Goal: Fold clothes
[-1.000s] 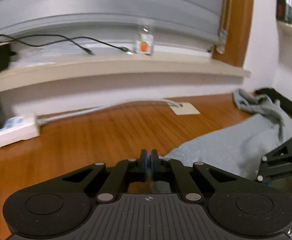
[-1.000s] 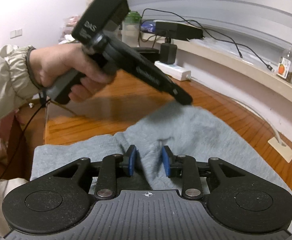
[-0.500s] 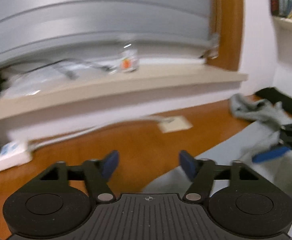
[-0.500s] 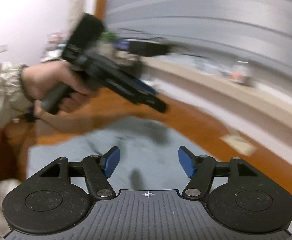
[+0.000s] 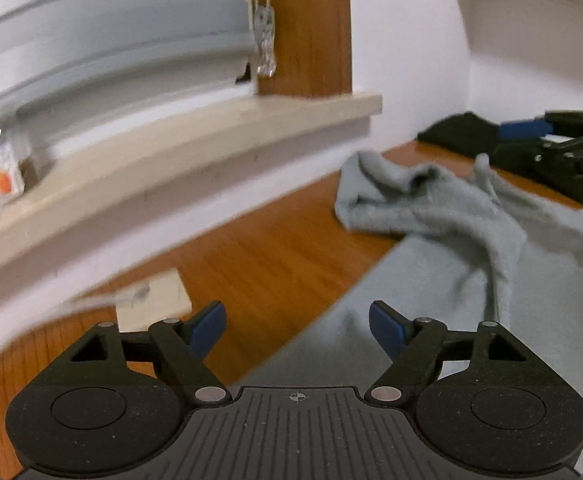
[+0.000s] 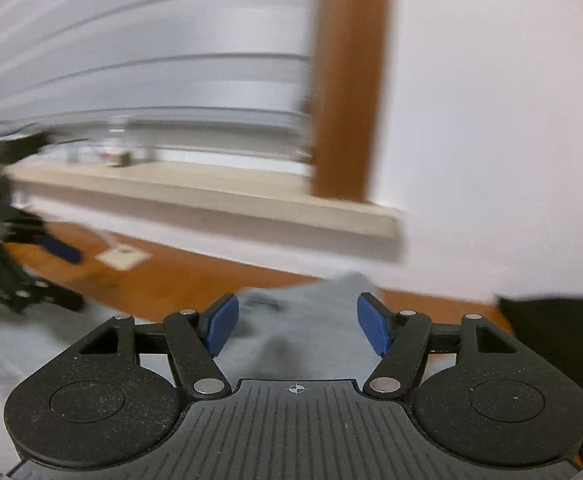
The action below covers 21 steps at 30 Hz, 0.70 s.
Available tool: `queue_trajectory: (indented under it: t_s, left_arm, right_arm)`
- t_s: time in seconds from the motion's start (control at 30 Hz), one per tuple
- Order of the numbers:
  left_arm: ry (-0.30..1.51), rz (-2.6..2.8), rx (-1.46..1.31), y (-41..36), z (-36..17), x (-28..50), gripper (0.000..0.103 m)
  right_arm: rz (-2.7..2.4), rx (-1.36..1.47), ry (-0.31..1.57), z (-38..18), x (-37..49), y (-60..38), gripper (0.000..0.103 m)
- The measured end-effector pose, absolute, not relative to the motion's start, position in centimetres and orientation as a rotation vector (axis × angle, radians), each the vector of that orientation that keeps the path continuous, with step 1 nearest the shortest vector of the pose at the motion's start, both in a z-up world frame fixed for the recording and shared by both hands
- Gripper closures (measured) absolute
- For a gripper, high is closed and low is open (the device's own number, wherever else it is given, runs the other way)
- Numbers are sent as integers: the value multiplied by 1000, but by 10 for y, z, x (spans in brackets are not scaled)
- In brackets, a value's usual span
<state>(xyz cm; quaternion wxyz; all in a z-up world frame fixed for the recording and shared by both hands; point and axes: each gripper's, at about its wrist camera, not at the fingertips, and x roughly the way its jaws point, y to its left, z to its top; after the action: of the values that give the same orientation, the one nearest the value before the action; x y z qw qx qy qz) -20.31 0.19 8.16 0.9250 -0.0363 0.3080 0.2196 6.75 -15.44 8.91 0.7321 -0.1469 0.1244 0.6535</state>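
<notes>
A grey garment lies on the wooden table, its far part bunched into a heap. My left gripper hovers over the garment's near left edge. Its jaws are opening and nothing sits between the blue pads. The right gripper shows at the far right, beyond the heap. In the blurred right wrist view, my right gripper stands open above the grey garment, holding nothing. The left gripper appears at the left edge there.
A dark garment lies at the table's far right corner, also in the right wrist view as a dark mass. A beige plate with a cable sits on the wood. A windowsill and white wall run along the back.
Both grippers let go of the grey garment and opened. Both swung to the right along the table toward the bunched far end and the wall corner.
</notes>
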Motion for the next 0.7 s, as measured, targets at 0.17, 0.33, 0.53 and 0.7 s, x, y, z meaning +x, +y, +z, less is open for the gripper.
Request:
queue_trajectory:
  t_s: [0.17,0.33,0.53,0.7]
  left_arm:
    - [624,415,-85,17,71,-187,15]
    - [646,397,-102,26,48,-182,14]
    - [622,348,-113,27,43,-190,14]
    - [630,336,-106,23,43,-188,14]
  right_arm:
    - [1419,-364,391,76,98,-123,37]
    - [1454,-392,520,62,92,-67,36]
    - [1421,-566,530,48,68,-32,44]
    - [1365,-509,506,65,73,-59,87]
